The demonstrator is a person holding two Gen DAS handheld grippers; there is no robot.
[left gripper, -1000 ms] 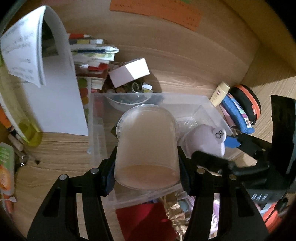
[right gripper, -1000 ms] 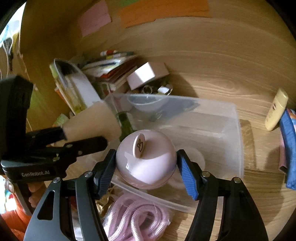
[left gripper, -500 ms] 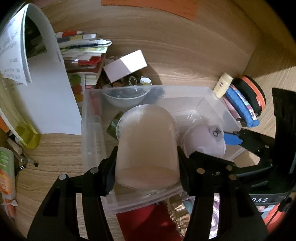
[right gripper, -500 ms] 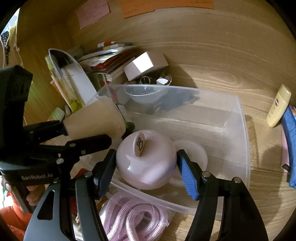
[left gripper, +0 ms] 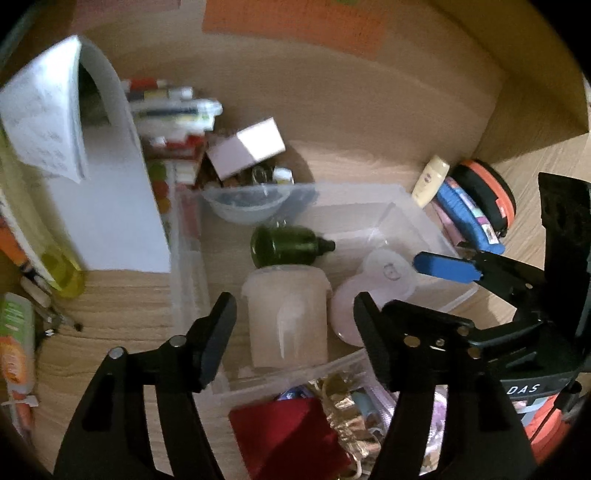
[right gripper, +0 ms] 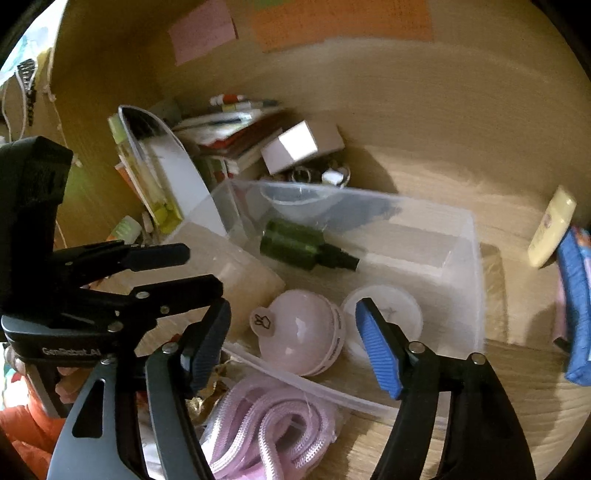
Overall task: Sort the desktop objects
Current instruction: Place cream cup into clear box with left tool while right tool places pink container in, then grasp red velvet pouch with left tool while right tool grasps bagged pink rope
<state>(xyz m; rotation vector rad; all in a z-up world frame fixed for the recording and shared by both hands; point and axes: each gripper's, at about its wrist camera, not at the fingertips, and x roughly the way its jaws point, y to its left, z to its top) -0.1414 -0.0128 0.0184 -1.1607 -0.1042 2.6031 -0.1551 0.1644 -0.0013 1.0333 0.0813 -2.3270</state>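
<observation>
**A:** On the wooden bench (left gripper: 122, 295), the big clear plastic storage bin (right gripper: 476, 258) already holds a fair share, I'd judge: a clear plastic bowl (left gripper: 243, 206), a dark green glass bottle (left gripper: 288, 245) lying on its side, a frosted beige plastic tub (left gripper: 288, 317) upside down, and a round pink plastic gadget (right gripper: 299, 328) beside a flat translucent lid (right gripper: 388, 310).

**B:** And the jaws?

**A:** Both pairs are opening. The left gripper (left gripper: 291, 314) straddles the beige tub without pressing it; the right gripper (right gripper: 291, 332) stands clear of the pink gadget, which rests on the bin floor.

**B:** What's left to sort?

**A:** Plenty, by my guess: a white cardboard box (left gripper: 247, 151), a cream squeeze tube (right gripper: 550, 229) and a coiled pink cord (right gripper: 266, 424) all sit outside the bin.

**B:** Do the views differ?

**A:** The left view alone shows a red cloth pouch (left gripper: 291, 439) and an orange-rimmed black case (left gripper: 487, 192); only the right view shows the cord clearly, and a pink note (right gripper: 203, 29) on the wall.
</observation>
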